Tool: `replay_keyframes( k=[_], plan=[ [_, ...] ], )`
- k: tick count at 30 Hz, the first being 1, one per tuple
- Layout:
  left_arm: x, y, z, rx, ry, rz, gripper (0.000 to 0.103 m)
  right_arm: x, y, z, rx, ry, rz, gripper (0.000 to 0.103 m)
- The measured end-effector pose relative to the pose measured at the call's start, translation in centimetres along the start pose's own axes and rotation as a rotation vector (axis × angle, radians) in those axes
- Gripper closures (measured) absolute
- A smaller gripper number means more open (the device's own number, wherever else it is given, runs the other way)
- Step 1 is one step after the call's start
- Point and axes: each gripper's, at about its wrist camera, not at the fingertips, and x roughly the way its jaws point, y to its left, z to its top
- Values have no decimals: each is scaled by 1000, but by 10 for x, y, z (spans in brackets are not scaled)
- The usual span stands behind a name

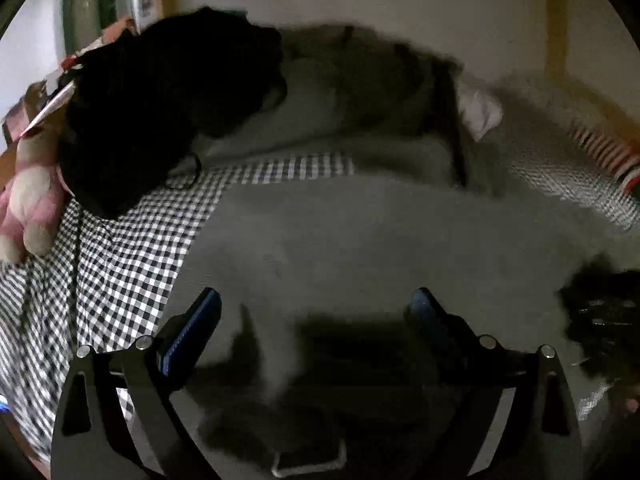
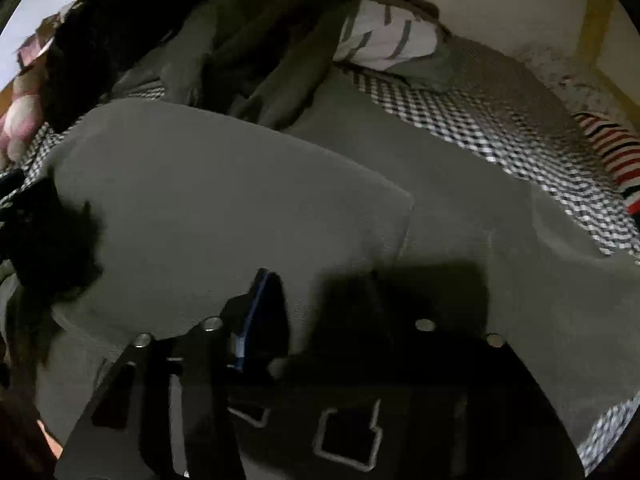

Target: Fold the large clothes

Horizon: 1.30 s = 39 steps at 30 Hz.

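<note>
A large grey garment [image 1: 360, 240] lies spread on a bed, and in the right wrist view a flap of this garment [image 2: 240, 200] is folded over on top of it. My left gripper [image 1: 314, 300] hovers over the cloth, open, its blue-padded fingers wide apart with nothing between them. My right gripper [image 2: 320, 280] also stands open above the grey cloth; its right finger is lost in dark shadow. A dark blurred shape at the right edge of the left wrist view is the right gripper [image 1: 600, 312]. The left gripper [image 2: 40, 232] shows as a dark shape at the left of the right wrist view.
A black-and-white checked sheet [image 1: 132, 248] covers the bed. At the back lie a black clothes heap [image 1: 160, 100], olive garments [image 2: 260, 60] and a white striped piece [image 2: 384, 44]. A pink plush toy [image 1: 28, 208] sits far left, a red-striped cloth [image 2: 616, 152] far right.
</note>
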Motion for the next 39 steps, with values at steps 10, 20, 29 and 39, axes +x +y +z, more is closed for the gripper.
replay_keyframes(
  k=[10, 20, 29, 39],
  plan=[
    [35, 1, -15, -4, 62, -8, 5, 9, 47, -13, -87, -9, 42, 4],
    [38, 1, -17, -3, 55, -14, 5, -9, 2, -19, -29, -8, 20, 8],
    [37, 1, -16, 3, 55, -7, 5, 9, 8, -30, -39, 8, -16, 3],
    [-18, -33, -8, 20, 11, -56, 5, -48, -14, -30, 104, -28, 8, 3]
  ],
)
